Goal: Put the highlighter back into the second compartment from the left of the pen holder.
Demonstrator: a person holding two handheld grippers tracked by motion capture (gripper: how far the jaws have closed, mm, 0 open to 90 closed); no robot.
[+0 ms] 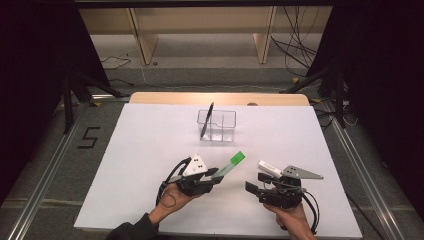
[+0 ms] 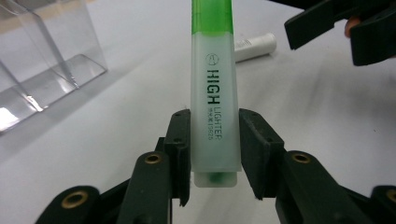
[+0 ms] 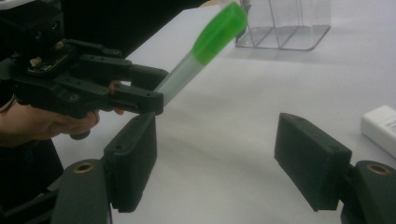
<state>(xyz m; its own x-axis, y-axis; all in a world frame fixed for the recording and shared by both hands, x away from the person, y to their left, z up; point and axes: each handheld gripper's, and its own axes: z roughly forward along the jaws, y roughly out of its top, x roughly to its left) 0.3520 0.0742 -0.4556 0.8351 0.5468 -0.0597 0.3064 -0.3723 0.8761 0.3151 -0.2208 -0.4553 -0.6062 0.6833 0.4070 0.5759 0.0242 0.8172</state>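
A green-capped highlighter (image 1: 230, 165) with a translucent white barrel is held above the white table, pointing up and toward the back right. My left gripper (image 1: 214, 178) is shut on its rear end; in the left gripper view the pads press the barrel (image 2: 215, 93) from both sides. A clear plastic organizer (image 1: 223, 116) stands at the back middle with a black pen (image 1: 207, 120) leaning in its left compartment. My right gripper (image 1: 251, 188) is open near the front right, with nothing between its jaws (image 3: 217, 163). It faces the left gripper (image 3: 156, 88) and the highlighter (image 3: 205, 42).
A white marker-like object (image 1: 269, 168) lies on the table just beyond the right gripper; I see it as well in the left gripper view (image 2: 254, 45) and the right gripper view (image 3: 380, 125). The white board (image 1: 150, 150) ends at a wooden edge at the back.
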